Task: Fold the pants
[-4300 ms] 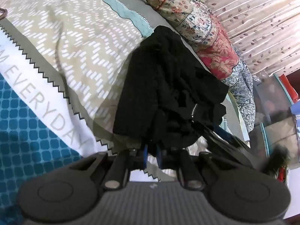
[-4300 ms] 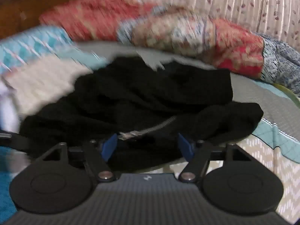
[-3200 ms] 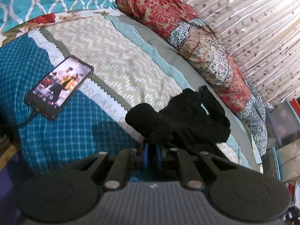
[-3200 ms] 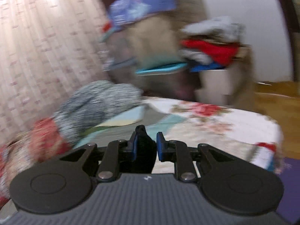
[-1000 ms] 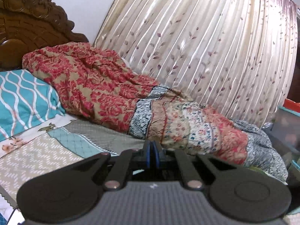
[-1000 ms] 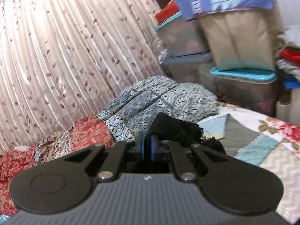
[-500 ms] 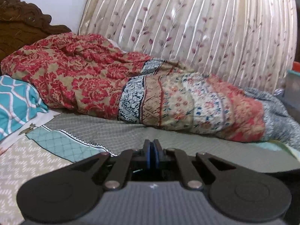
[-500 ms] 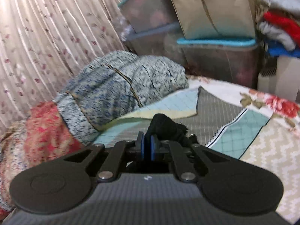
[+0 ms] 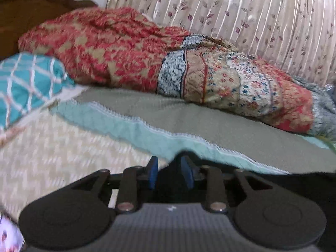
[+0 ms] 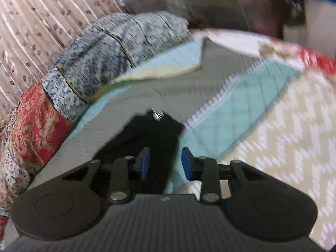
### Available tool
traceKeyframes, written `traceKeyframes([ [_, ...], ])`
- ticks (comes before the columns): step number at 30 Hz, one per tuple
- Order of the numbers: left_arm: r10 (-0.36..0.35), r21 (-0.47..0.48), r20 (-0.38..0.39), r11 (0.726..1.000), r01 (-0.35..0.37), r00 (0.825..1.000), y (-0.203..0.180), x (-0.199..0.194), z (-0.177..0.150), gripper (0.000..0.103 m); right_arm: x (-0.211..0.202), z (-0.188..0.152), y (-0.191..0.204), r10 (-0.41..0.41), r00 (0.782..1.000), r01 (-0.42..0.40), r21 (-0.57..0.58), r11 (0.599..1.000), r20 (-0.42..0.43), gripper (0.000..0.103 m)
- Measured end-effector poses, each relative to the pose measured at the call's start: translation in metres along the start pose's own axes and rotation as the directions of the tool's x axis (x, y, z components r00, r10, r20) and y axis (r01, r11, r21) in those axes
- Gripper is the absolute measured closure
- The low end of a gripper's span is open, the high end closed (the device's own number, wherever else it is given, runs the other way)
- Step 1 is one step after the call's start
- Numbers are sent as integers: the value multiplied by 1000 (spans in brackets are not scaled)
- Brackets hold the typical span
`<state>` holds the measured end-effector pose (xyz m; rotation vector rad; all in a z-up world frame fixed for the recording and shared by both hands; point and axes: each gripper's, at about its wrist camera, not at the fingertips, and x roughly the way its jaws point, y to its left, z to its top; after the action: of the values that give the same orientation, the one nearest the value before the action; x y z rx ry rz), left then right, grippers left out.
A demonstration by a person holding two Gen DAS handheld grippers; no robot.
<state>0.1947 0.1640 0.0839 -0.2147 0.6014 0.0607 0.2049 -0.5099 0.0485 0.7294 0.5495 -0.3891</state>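
The black pants (image 10: 147,134) lie on the bed cover, with a metal zipper pull (image 10: 157,114) at their far end. My right gripper (image 10: 164,164) is open, its blue pads apart, with black cloth lying between them. In the left wrist view my left gripper (image 9: 170,175) is open too, and a fold of the black pants (image 9: 168,173) sits loose between its blue pads. More black cloth (image 9: 294,180) runs off to the right behind the gripper body.
A rolled red and floral quilt (image 9: 168,67) lies along the far side of the bed against a leaf-print curtain (image 9: 241,10). A teal pillow (image 9: 25,84) is at left. Storage boxes (image 10: 231,2) stand past the bed's foot. A phone corner (image 9: 8,237) shows at lower left.
Both grippers have come down onto the bed and opened. Each was shut on the black pants half a second ago; the cloth now lies loose between the pads on the cover.
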Motion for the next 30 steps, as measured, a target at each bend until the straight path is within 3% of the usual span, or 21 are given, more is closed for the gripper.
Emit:
traceKeyframes([
  [4, -53, 31, -35, 998, 54, 998, 11, -40, -22, 71, -27, -31, -15, 59, 997, -61, -30, 998, -51, 66],
  [8, -76, 72, -109, 994, 84, 991, 21, -76, -51, 68, -101, -74, -19, 134, 990, -140, -200, 970, -45, 66],
  [10, -92, 55, -160, 993, 102, 983, 28, -91, -64, 68, -140, -97, -29, 151, 988, -155, -231, 961, -35, 66],
  [13, -122, 5, -212, 992, 126, 970, 36, -109, -77, 67, -183, -124, -65, 172, 985, -175, -136, 975, -33, 67],
  [16, -120, -17, -226, 993, 119, 967, 37, -121, -85, 64, -211, -145, -96, 116, 993, -115, -43, 992, 26, 67],
  [23, -154, -110, -251, 985, 129, 956, 35, -133, -94, 64, -213, -152, -145, 70, 992, -94, 235, 967, 106, 67],
  [27, -219, -133, -250, 973, 190, 943, 24, -145, -99, 65, -207, -139, -159, 68, 990, -97, 246, 964, 124, 67],
  [30, -233, -87, -272, 972, 218, 934, 6, -145, -106, 65, -209, -128, -160, 87, 983, -106, 116, 988, 160, 66],
])
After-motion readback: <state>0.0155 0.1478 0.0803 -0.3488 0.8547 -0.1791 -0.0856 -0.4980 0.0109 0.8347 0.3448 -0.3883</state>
